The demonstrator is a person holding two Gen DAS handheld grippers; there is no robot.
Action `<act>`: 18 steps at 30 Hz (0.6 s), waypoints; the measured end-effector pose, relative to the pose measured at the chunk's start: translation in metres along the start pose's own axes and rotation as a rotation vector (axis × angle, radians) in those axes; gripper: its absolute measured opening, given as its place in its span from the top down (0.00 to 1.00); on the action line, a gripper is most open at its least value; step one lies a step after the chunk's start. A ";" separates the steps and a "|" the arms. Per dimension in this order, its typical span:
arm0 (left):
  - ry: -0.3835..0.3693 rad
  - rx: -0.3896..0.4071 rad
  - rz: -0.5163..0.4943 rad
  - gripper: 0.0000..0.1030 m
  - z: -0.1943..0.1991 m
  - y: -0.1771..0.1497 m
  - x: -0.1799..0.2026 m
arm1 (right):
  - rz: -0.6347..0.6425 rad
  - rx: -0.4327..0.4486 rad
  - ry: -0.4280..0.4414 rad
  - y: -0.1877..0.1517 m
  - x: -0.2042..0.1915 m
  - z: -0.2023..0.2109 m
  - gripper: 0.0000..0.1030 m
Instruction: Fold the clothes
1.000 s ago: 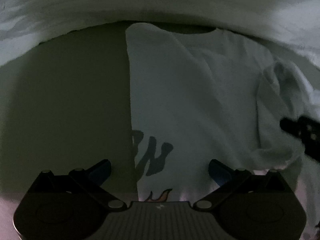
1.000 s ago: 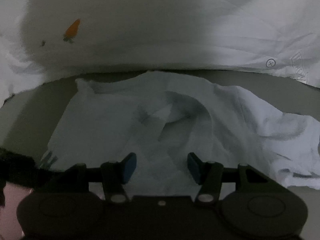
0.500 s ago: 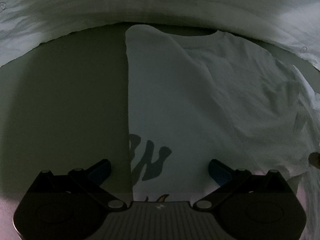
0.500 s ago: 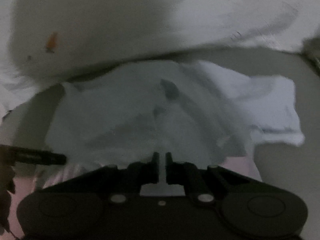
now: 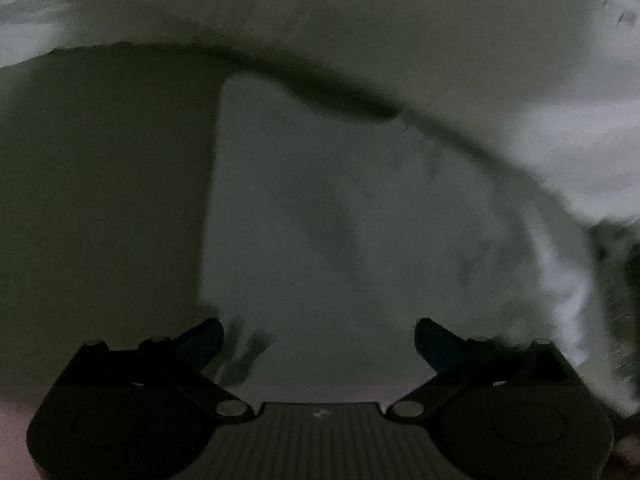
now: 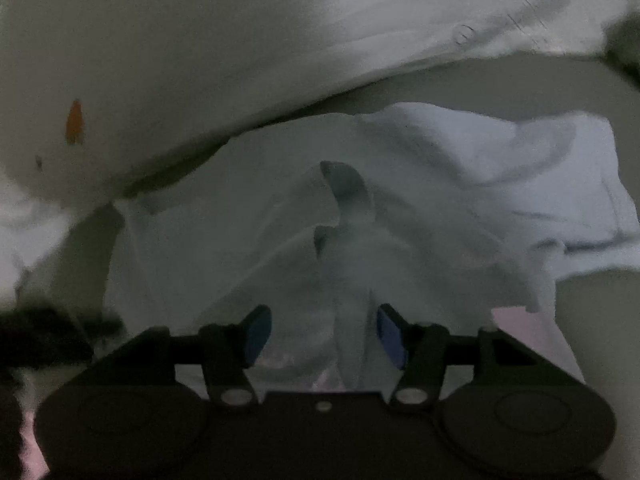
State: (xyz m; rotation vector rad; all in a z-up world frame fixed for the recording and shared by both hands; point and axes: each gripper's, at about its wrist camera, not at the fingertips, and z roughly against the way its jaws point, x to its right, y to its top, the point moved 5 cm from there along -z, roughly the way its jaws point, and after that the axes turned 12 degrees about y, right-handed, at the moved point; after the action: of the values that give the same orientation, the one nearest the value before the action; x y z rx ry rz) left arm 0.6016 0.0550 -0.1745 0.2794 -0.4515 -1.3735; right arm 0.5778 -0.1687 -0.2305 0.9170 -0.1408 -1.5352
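A white T-shirt (image 5: 340,220) lies on the dark olive table (image 5: 100,200), its straight folded edge running up from my left finger. My left gripper (image 5: 318,344) hovers over the shirt's near end; its jaws are wide and closing, and the pads press on nothing. In the right wrist view the shirt (image 6: 240,248) is rumpled, with a raised ridge of cloth (image 6: 352,336) standing between the blue pads. My right gripper (image 6: 324,336) is opening, and its pads are off that ridge. A loose sleeve (image 6: 540,168) spreads to the right.
A big heap of white laundry (image 5: 400,20) fills the back of the table and overhangs the shirt's far end. It is the heap (image 6: 240,40) with an orange mark (image 6: 75,120) in the right wrist view. A dark blurred object (image 6: 40,332) sits at the left edge there.
My right jaws closed onto a fold of the shirt, then came apart again, leaving a raised ridge between them. The left view shifted, so the shirt's dark print now sits down by the fingers.
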 end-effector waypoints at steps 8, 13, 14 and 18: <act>0.051 0.030 -0.081 0.48 -0.046 0.031 0.020 | 0.013 0.058 -0.075 -0.003 -0.002 0.001 0.95; 0.104 0.046 -0.139 0.41 -0.050 0.033 0.031 | 0.044 0.046 -0.132 -0.005 0.009 0.005 0.98; 0.111 0.043 -0.147 0.39 -0.051 0.033 0.032 | 0.051 0.045 -0.132 -0.005 0.011 0.007 0.95; 0.145 0.021 -0.151 0.36 -0.037 0.028 0.032 | 0.050 0.053 -0.159 -0.007 0.018 0.027 0.76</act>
State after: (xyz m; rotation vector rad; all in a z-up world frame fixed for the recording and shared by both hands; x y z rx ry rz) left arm 0.6473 0.0265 -0.1905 0.4344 -0.3292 -1.4853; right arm 0.5577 -0.1940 -0.2249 0.8263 -0.3170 -1.5633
